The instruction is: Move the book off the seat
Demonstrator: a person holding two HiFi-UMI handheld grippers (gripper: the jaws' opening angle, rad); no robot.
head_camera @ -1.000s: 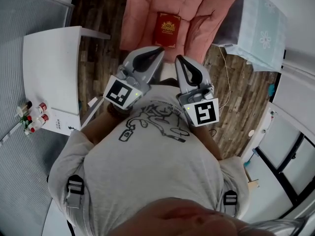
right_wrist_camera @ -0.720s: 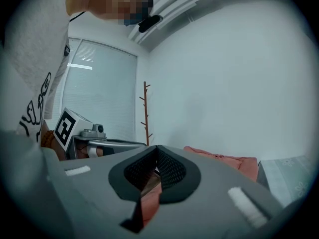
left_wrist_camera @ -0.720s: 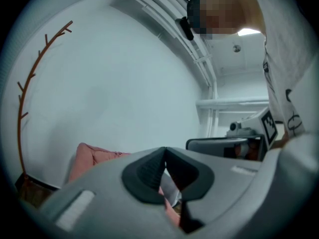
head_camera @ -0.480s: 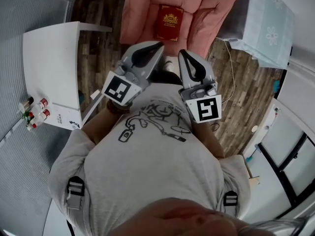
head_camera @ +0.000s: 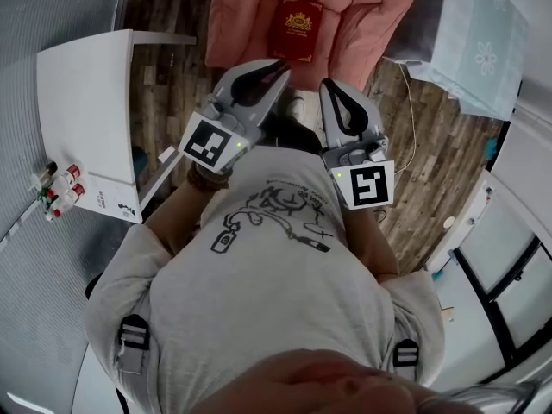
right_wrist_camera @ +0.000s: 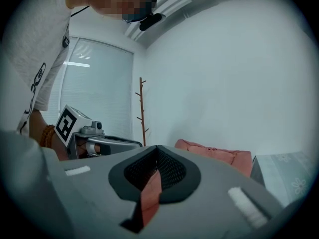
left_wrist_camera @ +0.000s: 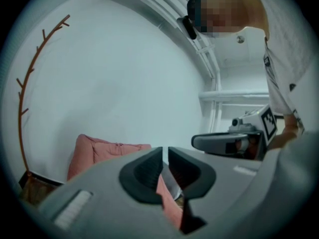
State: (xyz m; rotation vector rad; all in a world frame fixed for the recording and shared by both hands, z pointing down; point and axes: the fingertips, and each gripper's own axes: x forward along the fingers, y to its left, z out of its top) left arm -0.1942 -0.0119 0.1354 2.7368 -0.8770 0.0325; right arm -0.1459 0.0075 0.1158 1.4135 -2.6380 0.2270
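A dark red book (head_camera: 297, 28) with a gold emblem lies flat on the pink cushioned seat (head_camera: 250, 15) at the top of the head view. Both grippers are held side by side in front of the person's chest, short of the seat and pointing toward it. My left gripper (head_camera: 280, 65) (left_wrist_camera: 165, 156) has just been opening its jaws; a narrow slit shows between the pads and nothing is in it. My right gripper (head_camera: 328, 84) (right_wrist_camera: 157, 151) is shut and empty. The book is hidden in both gripper views; only the pink seat back (left_wrist_camera: 99, 151) shows.
A white table (head_camera: 86, 102) stands at the left with small bottles (head_camera: 56, 188) near its corner. A pale blue covered piece of furniture (head_camera: 474, 41) sits right of the seat. A thin cable (head_camera: 405, 119) runs over the wooden floor. A bare wooden coat stand (right_wrist_camera: 142, 111) stands by the wall.
Both grippers have shifted a little forward and down toward the seat. The book lies where it was on the cushion.
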